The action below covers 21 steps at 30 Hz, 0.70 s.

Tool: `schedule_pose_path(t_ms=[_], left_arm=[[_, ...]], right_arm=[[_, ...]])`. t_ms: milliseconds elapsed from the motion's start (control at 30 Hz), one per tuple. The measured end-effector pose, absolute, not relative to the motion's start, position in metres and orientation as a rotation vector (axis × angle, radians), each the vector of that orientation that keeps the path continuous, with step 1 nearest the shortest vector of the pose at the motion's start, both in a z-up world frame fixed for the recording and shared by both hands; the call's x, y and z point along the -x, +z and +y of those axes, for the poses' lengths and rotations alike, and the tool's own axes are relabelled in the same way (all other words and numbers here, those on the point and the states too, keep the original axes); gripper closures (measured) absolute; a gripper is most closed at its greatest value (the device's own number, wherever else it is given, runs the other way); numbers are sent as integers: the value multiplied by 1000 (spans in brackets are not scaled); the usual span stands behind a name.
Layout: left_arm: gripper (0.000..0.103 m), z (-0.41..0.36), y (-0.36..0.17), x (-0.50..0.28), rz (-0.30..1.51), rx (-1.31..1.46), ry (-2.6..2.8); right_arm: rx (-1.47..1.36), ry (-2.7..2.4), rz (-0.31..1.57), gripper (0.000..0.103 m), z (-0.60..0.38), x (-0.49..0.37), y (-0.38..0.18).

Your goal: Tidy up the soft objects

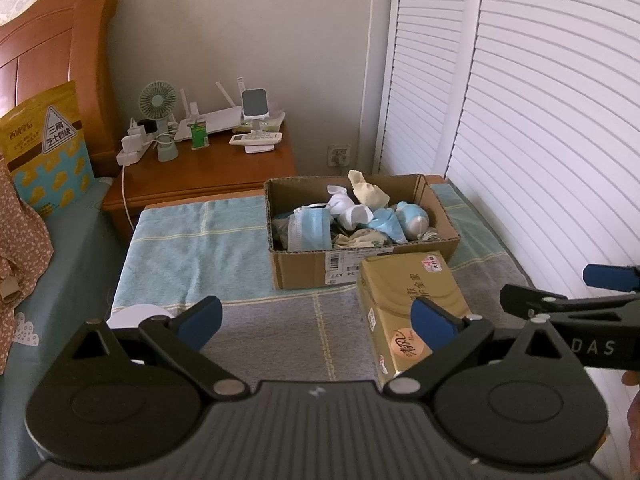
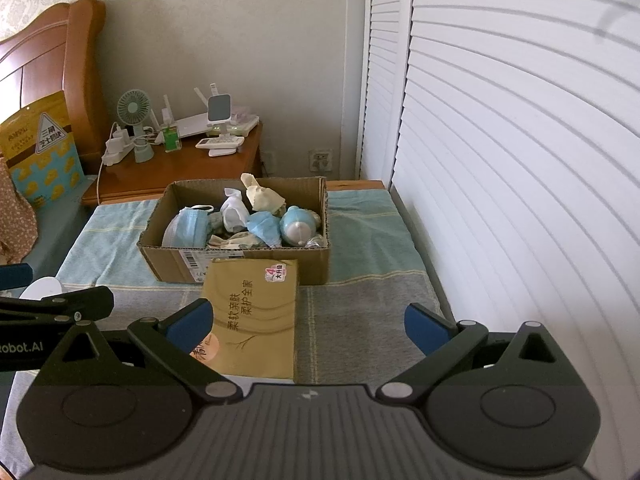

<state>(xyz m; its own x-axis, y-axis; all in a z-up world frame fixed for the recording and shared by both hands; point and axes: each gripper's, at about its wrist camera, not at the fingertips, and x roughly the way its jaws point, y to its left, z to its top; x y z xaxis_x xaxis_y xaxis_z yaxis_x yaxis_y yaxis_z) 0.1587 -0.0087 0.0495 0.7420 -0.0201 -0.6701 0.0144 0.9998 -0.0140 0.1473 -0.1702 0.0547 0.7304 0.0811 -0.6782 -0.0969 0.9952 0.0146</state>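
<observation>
Both tongs (image 1: 316, 320) (image 2: 308, 322) gape; gold tissue pack (image 2: 256, 312) reads "柔软亲肤".

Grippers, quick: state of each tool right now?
Left tool: open, holding nothing.
Right tool: open, holding nothing; gold rectangular tissue pack lies on the bed below it.

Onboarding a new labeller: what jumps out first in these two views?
The open cardboard box mid-bed, heaped with soft items: a blue face mask at its left, white and cream socks behind. Directly in front of it lies a gold tissue pack on the grey-and-blue blanket. Both grippers, left and right, are open, holding nothing.
</observation>
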Motion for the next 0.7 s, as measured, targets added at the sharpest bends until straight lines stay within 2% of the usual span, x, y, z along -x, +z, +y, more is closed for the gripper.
schedule_pose_path(t_ms=[700], left_arm=[[3,-13,51,-158,731,7,-24]], right_arm=[[24,95,745,0,-173,-147,54]])
